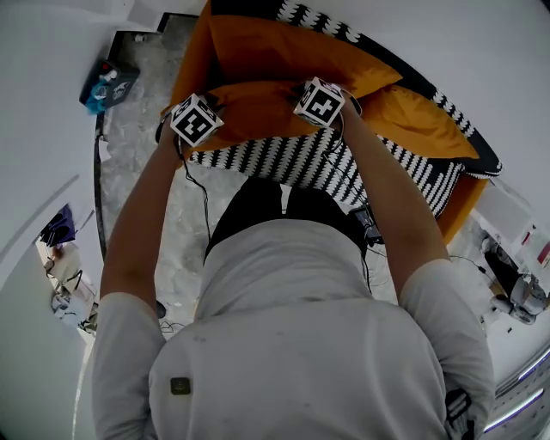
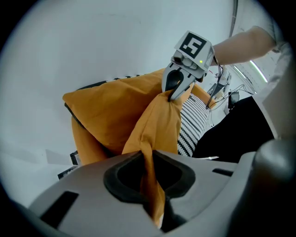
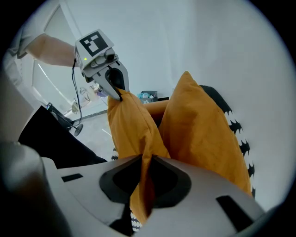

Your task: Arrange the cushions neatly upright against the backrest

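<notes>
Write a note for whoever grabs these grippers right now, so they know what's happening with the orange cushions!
Grippers: left gripper shut on the front orange cushion's edge; right gripper shut on the same cushion further along.
Things: that cushion is at the front of the sofa; a second cushion sits behind it by the backrest; a third cushion is off to the right.
Done: front cushion gripped.
Left: stand it upright against the backrest, then probably tidy the others.

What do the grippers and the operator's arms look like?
The left gripper and right gripper have grey bodies and dark jaws, each topped by a white cube with black square markers and a green light. Thin black cables trail off. Short white sleeves.
</notes>
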